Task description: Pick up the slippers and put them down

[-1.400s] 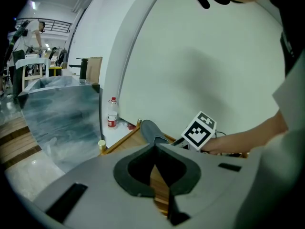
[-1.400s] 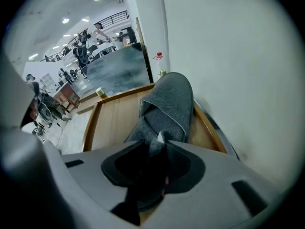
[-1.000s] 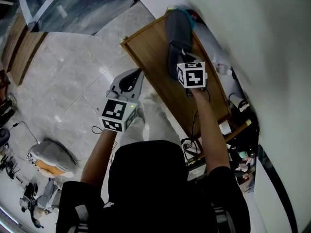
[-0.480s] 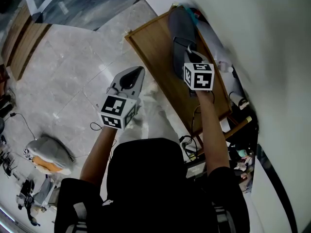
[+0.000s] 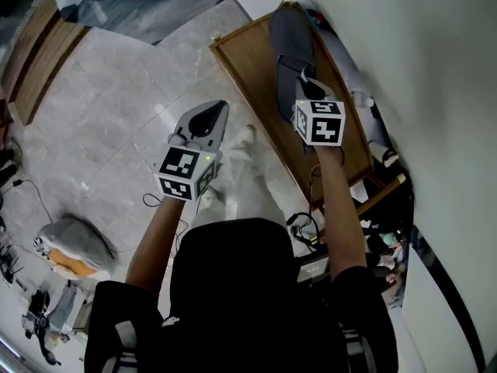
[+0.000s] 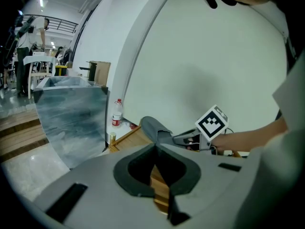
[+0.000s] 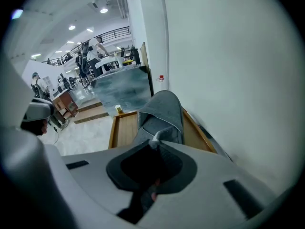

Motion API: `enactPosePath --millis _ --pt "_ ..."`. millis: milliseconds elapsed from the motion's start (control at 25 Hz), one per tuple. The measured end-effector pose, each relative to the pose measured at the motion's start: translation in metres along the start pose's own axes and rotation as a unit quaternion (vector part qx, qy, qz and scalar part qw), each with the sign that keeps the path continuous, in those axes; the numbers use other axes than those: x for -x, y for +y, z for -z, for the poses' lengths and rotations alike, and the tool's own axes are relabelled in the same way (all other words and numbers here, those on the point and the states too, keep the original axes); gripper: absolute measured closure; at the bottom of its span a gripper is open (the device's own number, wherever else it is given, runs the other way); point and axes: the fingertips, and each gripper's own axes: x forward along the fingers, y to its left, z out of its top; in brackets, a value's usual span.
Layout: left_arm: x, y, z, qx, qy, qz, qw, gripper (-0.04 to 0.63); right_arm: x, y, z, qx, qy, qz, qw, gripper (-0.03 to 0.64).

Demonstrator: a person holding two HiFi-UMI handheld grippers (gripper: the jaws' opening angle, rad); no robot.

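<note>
Where the person's two forearms reach up from the lower middle of the head view, each ends in a gripper with a marker cube. The left gripper sits left of centre above the pale marble floor, and its own view shows the left gripper with jaws drawn together at the tips and nothing between them, only a strip of wood showing through the gap lower down. Right of centre, the right gripper points toward the top of the frame. Its jaws have just been closing, and in its own view the right gripper is pinched on the near edge of a grey slipper. That slipper stretches away from the jaws toward the upper middle of the head view, over a wooden table with a raised rim; whether its far end rests on the wood cannot be told. From the left gripper view the slipper shows at centre, just left of the other gripper's cube. A grey and orange bundle lies on the floor at lower left. Beyond the table, a plastic bottle stands at the foot of the pale wall.
</note>
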Motion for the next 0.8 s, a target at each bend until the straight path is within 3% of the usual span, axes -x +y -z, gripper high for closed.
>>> enactPosePath --millis 520,800 --pt "0.091 -0.007 0.013 -0.020 -0.035 -0.016 0.9991 0.591 0.074 0.073 -0.001 0.021 -0.049 -0.012 0.999 0.601" --pt "0.157 -0.012 0.029 -0.027 -0.058 -0.042 0.9971 0.591 0.118 0.130 0.009 0.068 -0.072 -0.030 0.995 0.600"
